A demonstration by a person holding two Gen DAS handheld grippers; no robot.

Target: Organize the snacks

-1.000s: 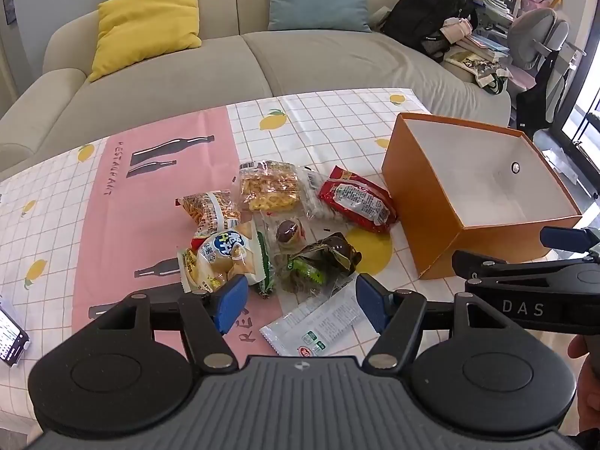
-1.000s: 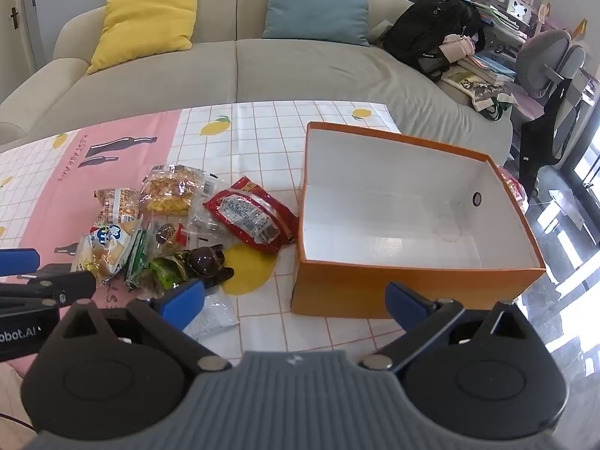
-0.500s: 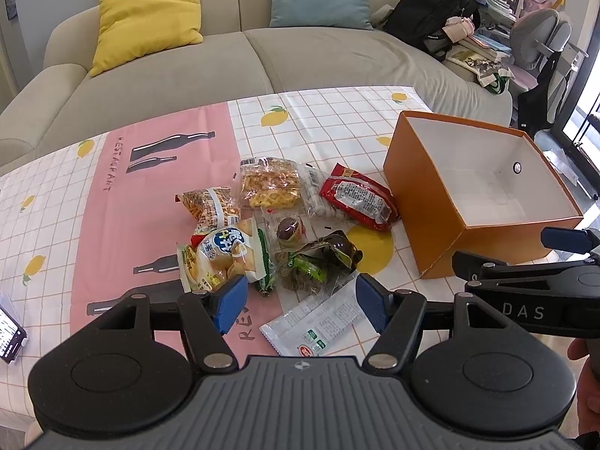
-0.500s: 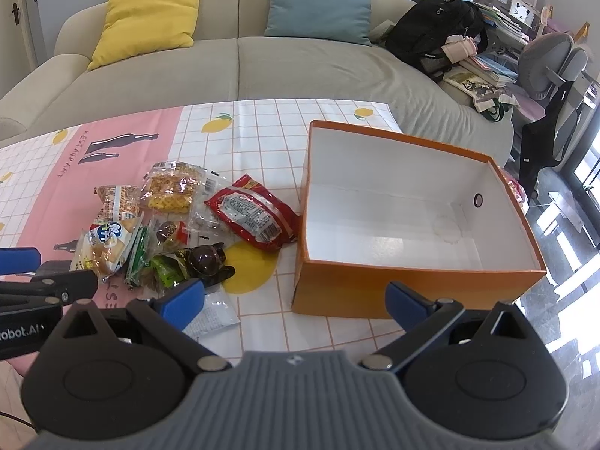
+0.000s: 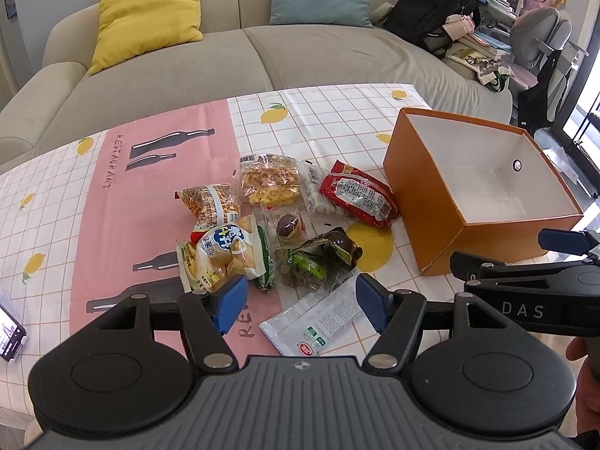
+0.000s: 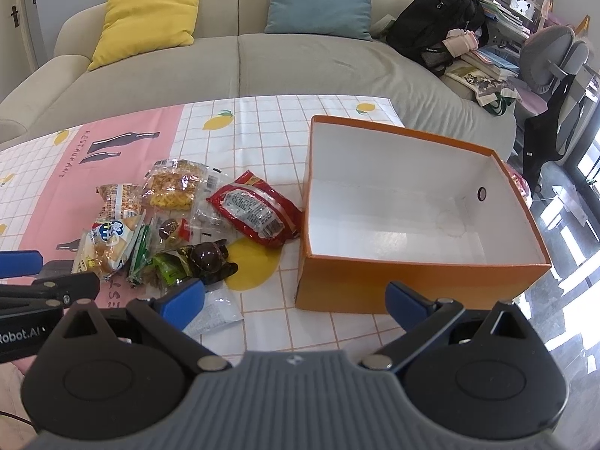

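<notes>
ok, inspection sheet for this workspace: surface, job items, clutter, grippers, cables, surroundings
Surface: table under a checked lemon-print cloth with a pink band.
Job's things: snack packets heaped, among them a red packet and a white sachet; orange box open, nothing inside.
Clutter: phone at the cloth's left edge.
Grippers: left gripper and right gripper open, holding nothing.
Cables: nothing seen.
Surroundings: sofa with cushions, black backpack, grey chair.

no visible change, scene unchanged
</notes>
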